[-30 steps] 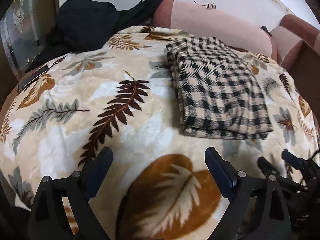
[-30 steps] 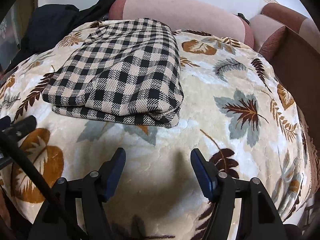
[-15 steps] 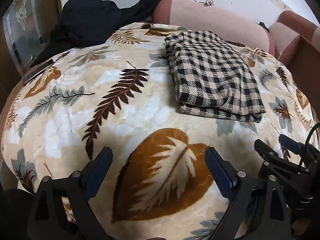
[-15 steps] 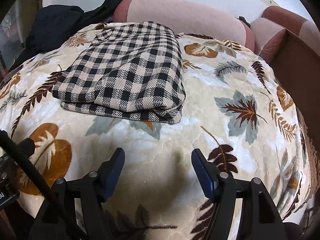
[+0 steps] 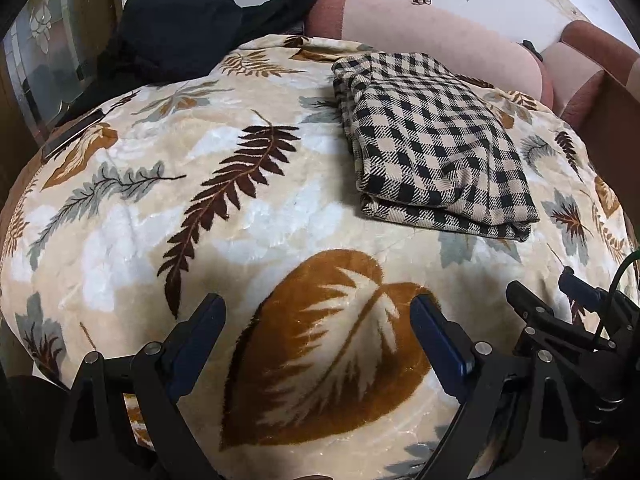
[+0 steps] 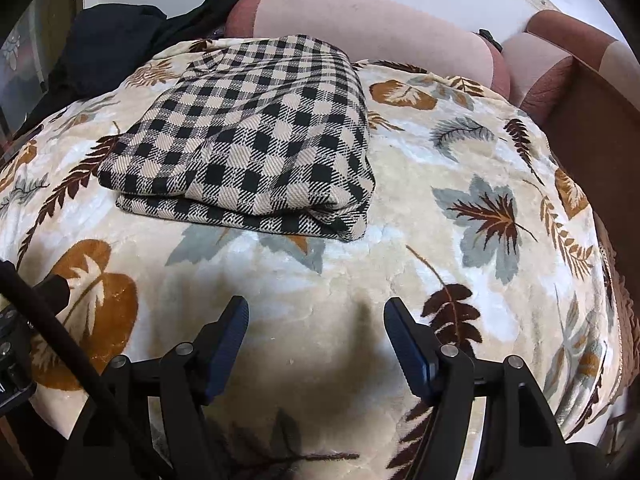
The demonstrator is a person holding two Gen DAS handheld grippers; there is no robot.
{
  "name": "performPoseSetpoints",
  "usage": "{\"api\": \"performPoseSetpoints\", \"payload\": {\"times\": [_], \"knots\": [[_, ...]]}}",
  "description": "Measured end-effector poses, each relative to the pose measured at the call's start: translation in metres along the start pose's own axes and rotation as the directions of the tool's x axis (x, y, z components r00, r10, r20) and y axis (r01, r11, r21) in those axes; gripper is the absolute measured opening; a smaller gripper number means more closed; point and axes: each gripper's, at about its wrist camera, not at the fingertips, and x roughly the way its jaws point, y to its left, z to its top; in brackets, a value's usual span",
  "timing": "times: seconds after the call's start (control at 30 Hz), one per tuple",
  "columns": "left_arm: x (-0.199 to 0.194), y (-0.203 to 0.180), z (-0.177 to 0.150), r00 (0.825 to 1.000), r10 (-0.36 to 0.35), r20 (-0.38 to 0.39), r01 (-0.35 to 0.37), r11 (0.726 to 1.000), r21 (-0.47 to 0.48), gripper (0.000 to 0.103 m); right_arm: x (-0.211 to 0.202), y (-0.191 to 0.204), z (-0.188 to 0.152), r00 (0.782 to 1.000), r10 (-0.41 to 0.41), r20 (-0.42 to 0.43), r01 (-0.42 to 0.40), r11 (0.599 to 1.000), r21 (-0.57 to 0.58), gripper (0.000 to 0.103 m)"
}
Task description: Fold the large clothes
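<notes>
The checked garment (image 6: 248, 140), black and beige in a woven plaid, lies folded into a flat rectangular stack of several layers. Its layered edge faces the cameras, and it rests on the leaf-patterned blanket (image 6: 400, 216) toward the far side.

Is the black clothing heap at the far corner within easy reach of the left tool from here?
Probably yes: the left tool is open and empty, and only bare blanket lies between it and the black clothing.

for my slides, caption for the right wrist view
Folded checked garment lies on the leaf-print blanket; open right gripper hovers empty.
</notes>
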Motion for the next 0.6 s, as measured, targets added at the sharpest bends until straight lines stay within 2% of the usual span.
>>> {"api": "performPoseSetpoints", "payload": {"times": [0.6], "knots": [[0.004,-0.001,-0.001,1.000,-0.007,-0.012,0.007,1.000,-0.002,0.093,0.000,0.012,0.003,1.000,-0.007,0.007,0.008,0.999,-0.031,0.075]]}}
